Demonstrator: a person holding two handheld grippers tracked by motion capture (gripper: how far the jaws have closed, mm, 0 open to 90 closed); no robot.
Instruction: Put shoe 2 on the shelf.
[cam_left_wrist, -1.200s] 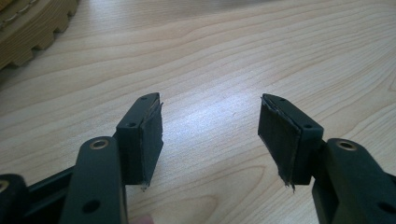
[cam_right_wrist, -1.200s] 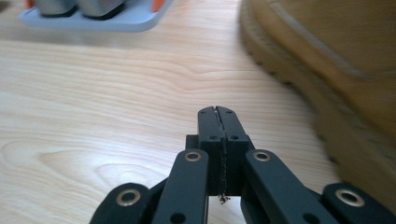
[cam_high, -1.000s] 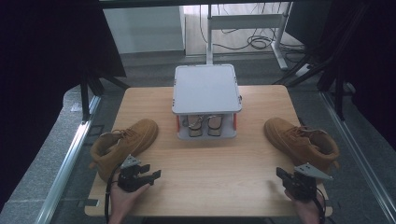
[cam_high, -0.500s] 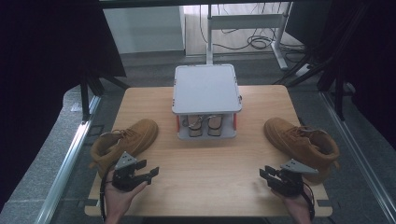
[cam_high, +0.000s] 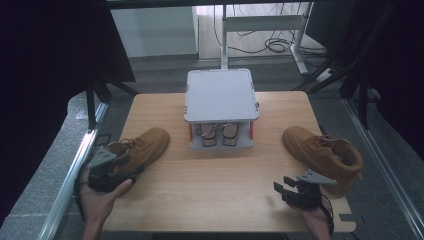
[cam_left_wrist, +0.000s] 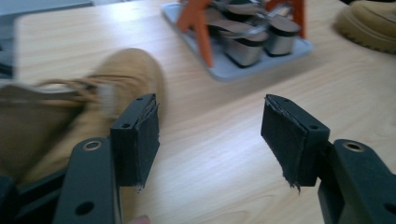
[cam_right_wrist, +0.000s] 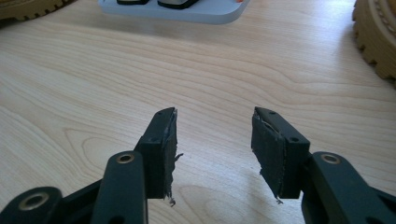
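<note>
A tan left boot (cam_high: 145, 142) (cam_left_wrist: 93, 93) lies on the wooden table (cam_high: 200, 185), toe toward the middle. My left gripper (cam_high: 131, 169) (cam_left_wrist: 210, 109) hovers above its heel end. It is open and empty, the jaws having just been opening a little. A matching right boot (cam_high: 325, 152) (cam_right_wrist: 376, 37) lies at the right edge. My right gripper (cam_high: 283, 185) (cam_right_wrist: 215, 116) sits low near the front edge, left of that boot. Its jaws have just been opening, with only bare wood between them.
A grey two-tier rack (cam_high: 220, 95) (cam_left_wrist: 233, 70) on orange posts stands at the back middle, with a pair of shoes (cam_high: 217, 134) (cam_left_wrist: 247, 42) on its lower shelf. Metal rails run along both sides of the table. Bare wood lies between the boots.
My left gripper has risen and shifted left, from the tabletop to over the left boot's heel. My right gripper has slid a little left and its jaws have gone from shut to open.
</note>
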